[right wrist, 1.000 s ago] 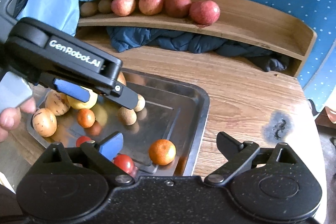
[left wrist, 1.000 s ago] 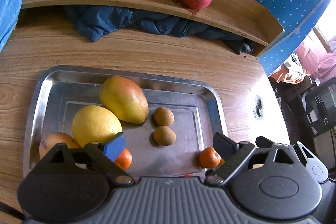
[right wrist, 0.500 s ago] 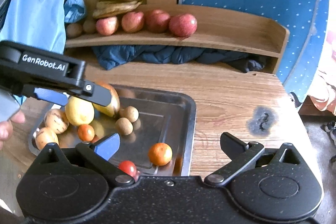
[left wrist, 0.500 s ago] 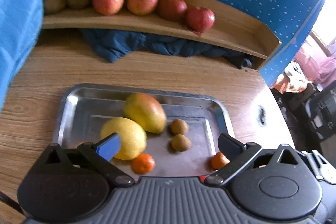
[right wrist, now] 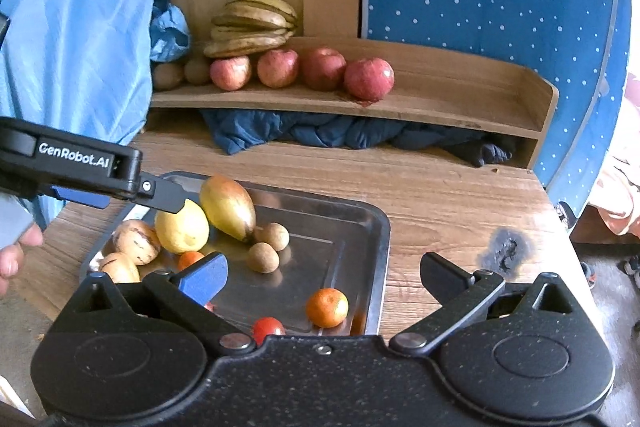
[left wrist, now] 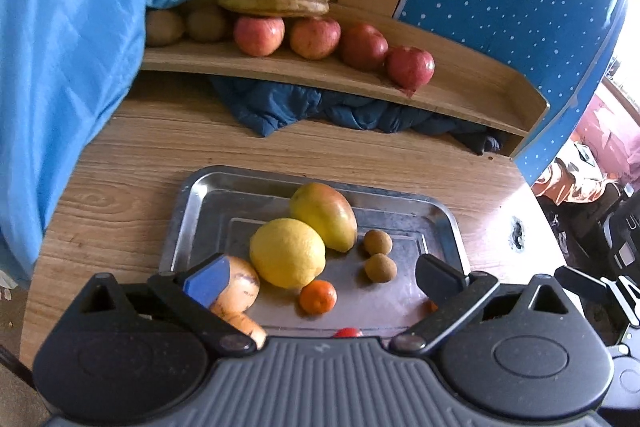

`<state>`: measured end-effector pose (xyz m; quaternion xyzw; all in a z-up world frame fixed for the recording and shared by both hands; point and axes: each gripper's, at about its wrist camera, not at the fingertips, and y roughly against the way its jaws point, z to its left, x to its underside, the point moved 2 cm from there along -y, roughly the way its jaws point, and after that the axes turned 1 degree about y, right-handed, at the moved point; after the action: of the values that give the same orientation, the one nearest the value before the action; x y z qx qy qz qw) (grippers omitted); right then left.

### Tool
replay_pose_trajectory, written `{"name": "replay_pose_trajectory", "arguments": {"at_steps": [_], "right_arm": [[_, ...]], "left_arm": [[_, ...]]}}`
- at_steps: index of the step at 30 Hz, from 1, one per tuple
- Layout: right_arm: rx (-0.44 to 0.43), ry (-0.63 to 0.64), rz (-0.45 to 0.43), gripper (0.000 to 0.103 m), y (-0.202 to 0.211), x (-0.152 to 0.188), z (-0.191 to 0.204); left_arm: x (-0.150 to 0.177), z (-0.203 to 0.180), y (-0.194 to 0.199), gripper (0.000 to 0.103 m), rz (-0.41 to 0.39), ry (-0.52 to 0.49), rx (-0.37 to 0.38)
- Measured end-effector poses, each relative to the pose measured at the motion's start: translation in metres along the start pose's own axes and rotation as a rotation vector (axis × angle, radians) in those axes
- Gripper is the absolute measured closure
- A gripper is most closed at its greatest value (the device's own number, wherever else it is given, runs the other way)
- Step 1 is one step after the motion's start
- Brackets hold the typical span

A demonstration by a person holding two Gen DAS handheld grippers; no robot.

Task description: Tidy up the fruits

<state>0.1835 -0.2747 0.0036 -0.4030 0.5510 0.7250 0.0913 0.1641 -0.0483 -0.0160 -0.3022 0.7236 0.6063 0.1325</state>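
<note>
One piece of readable text is found. The brand "GenRobot.AI" is printed in white letters on the black side face of the left gripper, as seen in the right wrist view, where that gripper reaches in from the left edge above the metal tray. In the left wrist view, a small embossed mark is seen at the top centre of the ribbed grey housing of the same gripper, but it is too small to be read. A pale fragment that may be a letter is seen on a dark object at the far right edge there; it cannot be made out.
</note>
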Motion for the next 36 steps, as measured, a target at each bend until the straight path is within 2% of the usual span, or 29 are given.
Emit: {"name": "replay_pose_trajectory", "arguments": {"at_steps": [20,36], "right_arm": [[-0.019,0.02,-0.101,0.001,0.064,0.023,0.008],[-0.034,0.006,-0.13,0.001,0.112,0.062,0.024]], "left_arm": [[0.062,0.002,0.07,0.001,-0.142,0.012,-0.083],[0.107,0.012,0.117,0.001,-0.157,0.014,-0.104]]}}
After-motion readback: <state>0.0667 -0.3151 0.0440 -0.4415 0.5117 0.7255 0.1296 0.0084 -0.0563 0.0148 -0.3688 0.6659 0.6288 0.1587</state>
